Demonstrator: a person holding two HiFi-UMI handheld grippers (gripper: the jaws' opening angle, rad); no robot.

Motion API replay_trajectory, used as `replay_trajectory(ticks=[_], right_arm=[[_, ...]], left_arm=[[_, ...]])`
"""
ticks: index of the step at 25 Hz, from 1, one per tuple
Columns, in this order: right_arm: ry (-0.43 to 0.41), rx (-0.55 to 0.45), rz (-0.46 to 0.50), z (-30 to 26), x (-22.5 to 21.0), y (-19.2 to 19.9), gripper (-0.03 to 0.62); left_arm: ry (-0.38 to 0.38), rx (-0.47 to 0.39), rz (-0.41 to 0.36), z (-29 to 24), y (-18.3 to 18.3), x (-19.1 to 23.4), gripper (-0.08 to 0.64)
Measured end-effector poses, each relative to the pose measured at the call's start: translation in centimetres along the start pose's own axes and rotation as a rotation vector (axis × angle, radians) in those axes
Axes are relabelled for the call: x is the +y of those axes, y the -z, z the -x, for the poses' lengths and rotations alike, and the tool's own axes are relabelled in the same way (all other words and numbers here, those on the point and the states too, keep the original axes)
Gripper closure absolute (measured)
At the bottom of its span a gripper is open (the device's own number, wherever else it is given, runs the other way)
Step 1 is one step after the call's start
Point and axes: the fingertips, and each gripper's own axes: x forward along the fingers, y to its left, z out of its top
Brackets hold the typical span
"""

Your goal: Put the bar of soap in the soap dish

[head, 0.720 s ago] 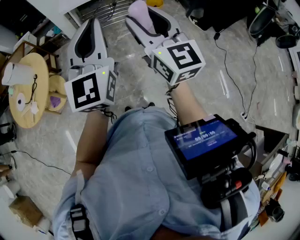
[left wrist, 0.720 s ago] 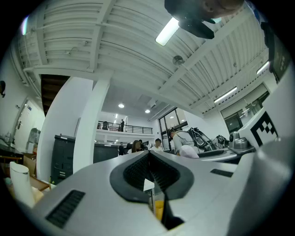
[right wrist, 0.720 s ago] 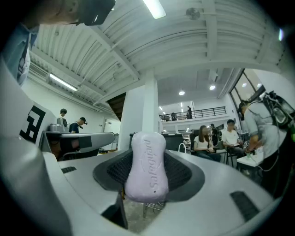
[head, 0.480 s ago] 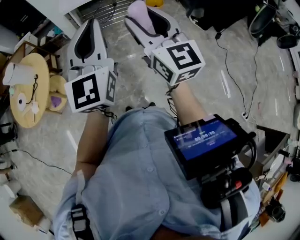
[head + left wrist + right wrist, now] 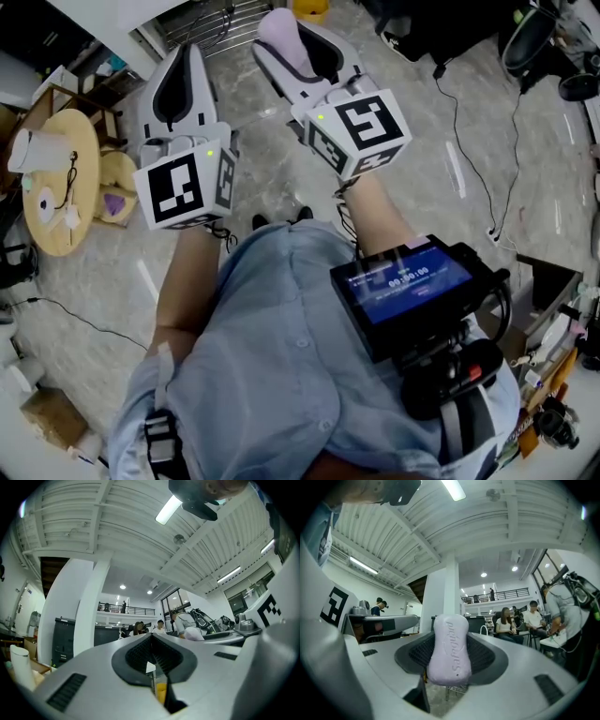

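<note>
A lilac bar of soap (image 5: pixel 450 651) stands on end between the dark pads of my right gripper (image 5: pixel 449 644), which is shut on it. In the head view the soap (image 5: pixel 279 37) sticks out past the right gripper (image 5: pixel 286 42), held up in front of the person's chest. My left gripper (image 5: pixel 183 61) is beside it on the left. In the left gripper view the left gripper (image 5: pixel 151 639) has its jaws shut with nothing between them. I cannot pick out a soap dish for certain.
A round yellow table (image 5: pixel 52 187) with a white cup (image 5: pixel 33 148) stands at the left, a low yellow stool (image 5: pixel 117 183) beside it. Cables (image 5: pixel 469 141) run over the marble floor. A metal rack (image 5: pixel 216 14) is ahead. People sit in the background.
Both grippers have shifted very slightly in the head view. The soap stays held in the right gripper, and the left stays shut.
</note>
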Motion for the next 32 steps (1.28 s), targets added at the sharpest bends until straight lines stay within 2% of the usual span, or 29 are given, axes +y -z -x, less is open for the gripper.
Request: replay_trajectory(ticks=[4, 11, 18, 24, 32], right_arm=[[-0.005, -0.006, -0.031, 0.6, -1.4, 0.3, 0.379], [-0.023, -0.01, -0.014, 1.5, -3.6, 0.9, 0.379], [-0.034, 0.0, -0.019, -0.5, -5.6, 1.6, 0.379], [-0.023, 0.01, -0.022, -4.5, -7.8, 3.0, 0.379], [-0.013, 0.02, -0.026, -14.3, -9.9, 4.2, 0.379]], left_arm=[[-0.001, -0.003, -0.008, -0.9, 0.2, -1.2, 0.551], [-0.022, 0.009, -0.008, -2.2, 1.2, -2.7, 0.551], [-0.022, 0.006, -0.021, -5.3, 2.0, -2.5, 0.551], [-0.026, 0.01, -0.01, -8.8, 4.6, 0.0, 0.551], [-0.02, 0.004, 0.009, -16.2, 7.0, 7.1, 0.551]])
